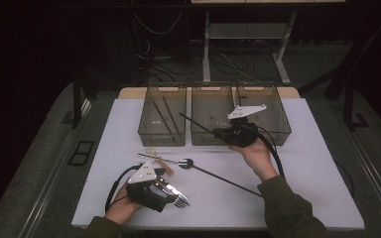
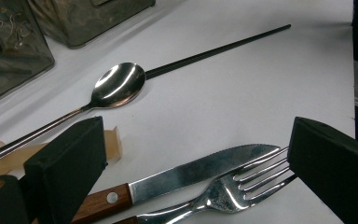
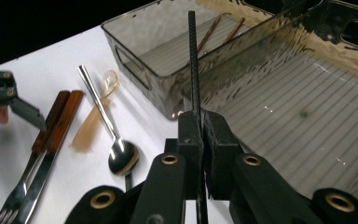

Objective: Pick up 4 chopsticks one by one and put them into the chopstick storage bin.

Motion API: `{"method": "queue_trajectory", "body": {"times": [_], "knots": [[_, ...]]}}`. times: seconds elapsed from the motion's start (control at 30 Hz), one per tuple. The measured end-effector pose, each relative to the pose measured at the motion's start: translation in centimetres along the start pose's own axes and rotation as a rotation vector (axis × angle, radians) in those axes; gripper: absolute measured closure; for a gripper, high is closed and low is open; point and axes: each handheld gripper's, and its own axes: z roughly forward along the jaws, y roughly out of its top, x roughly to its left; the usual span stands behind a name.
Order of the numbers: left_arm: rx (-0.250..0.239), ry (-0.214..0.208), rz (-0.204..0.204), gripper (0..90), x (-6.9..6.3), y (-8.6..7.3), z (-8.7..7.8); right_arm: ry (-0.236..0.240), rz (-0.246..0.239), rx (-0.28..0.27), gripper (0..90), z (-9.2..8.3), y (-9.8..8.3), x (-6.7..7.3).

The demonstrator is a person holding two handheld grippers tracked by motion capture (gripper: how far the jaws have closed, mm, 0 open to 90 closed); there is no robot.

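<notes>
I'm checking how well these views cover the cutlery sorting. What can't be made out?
- Wooden-handled steel knife and fork: handle ends cut off by the left gripper view's bottom edge.
- Thin black chopstick in the right gripper: its lower end is hidden behind the jaws.
- Brown sticks in the left smoky plastic bin: too small in the high view.

My left tongs (image 2: 191, 172) hide the knife (image 2: 200, 170) handle — the fork (image 2: 233, 191) handle runs off the bottom edge.

Black chopstick (image 3: 193, 70) — thin, ridged — raised over bins.
</notes>
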Motion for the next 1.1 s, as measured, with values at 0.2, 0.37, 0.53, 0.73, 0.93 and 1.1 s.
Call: {"method": "queue_trajectory", "body": {"times": [0.2,0.37,0.53,0.73,0.93,1.1], "knots": [[0.002,0.000,-0.003,4.1,0.0,0.0,0.0,-0.021,0.027,0.003,86.2,1.2,1.4,-0.3],[0.003,0.001,-0.002,4.1,0.0,0.0,0.0,-0.036,0.030,0.019,86.2,2.3,2.8,-0.5],[-0.002,0.002,-0.004,4.1,0.0,0.0,0.1,-0.060,0.025,0.028,86.2,3.6,4.3,-0.5],[0.000,-0.002,-0.001,4.1,0.1,0.0,0.0,-0.087,0.024,0.048,86.2,5.5,6.2,-0.1],[0.002,-0.004,0.006,4.1,0.2,0.1,-0.1,-0.104,0.013,0.070,86.2,7.7,7.8,0.4],[0.000,-0.007,0.002,4.1,0.1,0.1,-0.1,-0.122,0.007,0.091,86.1,9.4,8.7,0.7]]}}
